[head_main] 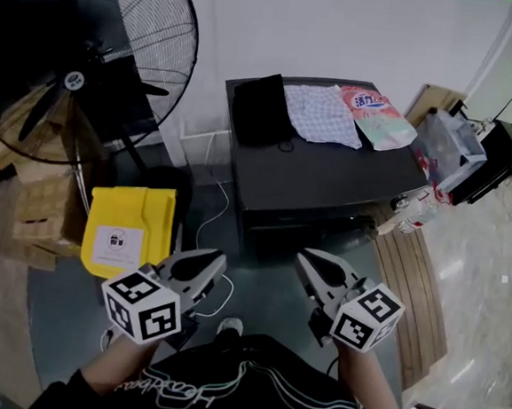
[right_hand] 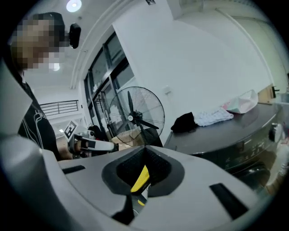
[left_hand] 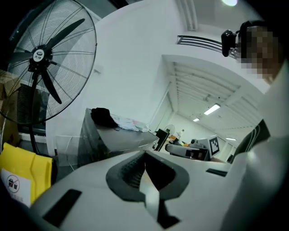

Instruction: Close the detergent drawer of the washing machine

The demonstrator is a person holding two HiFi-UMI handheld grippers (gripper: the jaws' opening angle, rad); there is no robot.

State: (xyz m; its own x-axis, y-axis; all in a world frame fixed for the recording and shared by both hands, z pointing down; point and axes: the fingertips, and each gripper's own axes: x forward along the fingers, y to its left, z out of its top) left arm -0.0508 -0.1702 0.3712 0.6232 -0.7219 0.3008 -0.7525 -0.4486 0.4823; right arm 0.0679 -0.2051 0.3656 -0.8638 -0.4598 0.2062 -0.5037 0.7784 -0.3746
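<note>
The dark washing machine (head_main: 329,179) stands against the white wall ahead of me, and I look down on its top. Its front face is in shadow, so I cannot make out the detergent drawer there. My left gripper (head_main: 199,270) and right gripper (head_main: 317,269) are held low near the person's body, short of the machine, both shut and empty. In the left gripper view the jaws (left_hand: 145,155) meet at the tips, with the machine (left_hand: 117,140) beyond. The right gripper (right_hand: 144,151) is likewise shut, with the machine's front panel (right_hand: 253,144) at the right.
A black cloth (head_main: 262,109), a checked cloth (head_main: 322,114) and a pink detergent bag (head_main: 377,116) lie on the machine's top. A large standing fan (head_main: 90,69), cardboard boxes (head_main: 32,215) and a yellow bin (head_main: 131,231) are on the left. A wooden board (head_main: 413,293) lies to the right.
</note>
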